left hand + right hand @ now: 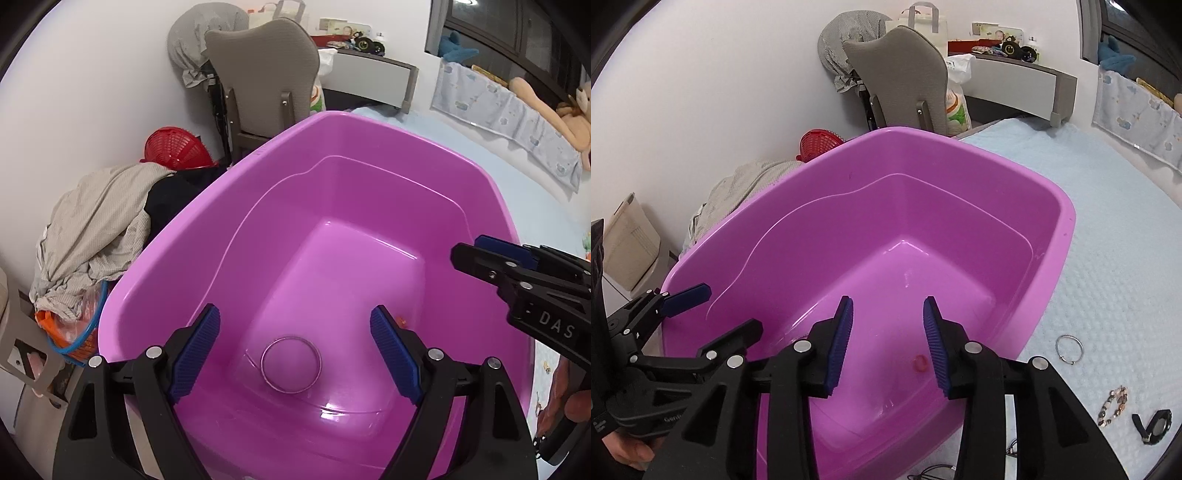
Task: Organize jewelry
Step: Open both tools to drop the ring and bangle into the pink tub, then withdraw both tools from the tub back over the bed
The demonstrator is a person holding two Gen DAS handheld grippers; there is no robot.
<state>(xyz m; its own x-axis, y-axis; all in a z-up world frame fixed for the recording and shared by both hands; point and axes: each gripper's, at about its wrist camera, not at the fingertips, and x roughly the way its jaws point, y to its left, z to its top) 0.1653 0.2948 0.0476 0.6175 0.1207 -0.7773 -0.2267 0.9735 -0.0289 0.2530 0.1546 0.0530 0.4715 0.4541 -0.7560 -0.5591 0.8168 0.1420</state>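
Left wrist view: left gripper (pixel 295 347) spread and empty over the tub (pixel 177 258), bangle (pixel 291 364) lying below between its fingers; right gripper (pixel 888 343) parted, empty, red bead (pixel 919 362) beneath; drop step looks done, next fetch the ring (pixel 1069 349) on the mat to its right.

The tub (pixel 1067 218) sits on the bed (pixel 1108 258); in it a bangle (pixel 291 363) lies near the 6 o'clock wall, a small ring (pixel 919 363) beside it; outside at 3 o'clock, on the bed, lie a hoop (pixel 1069 349), a bead bracelet (pixel 1113 406), a watch (pixel 1153 426); a chair (pixel 905 74) stands beyond at 12.
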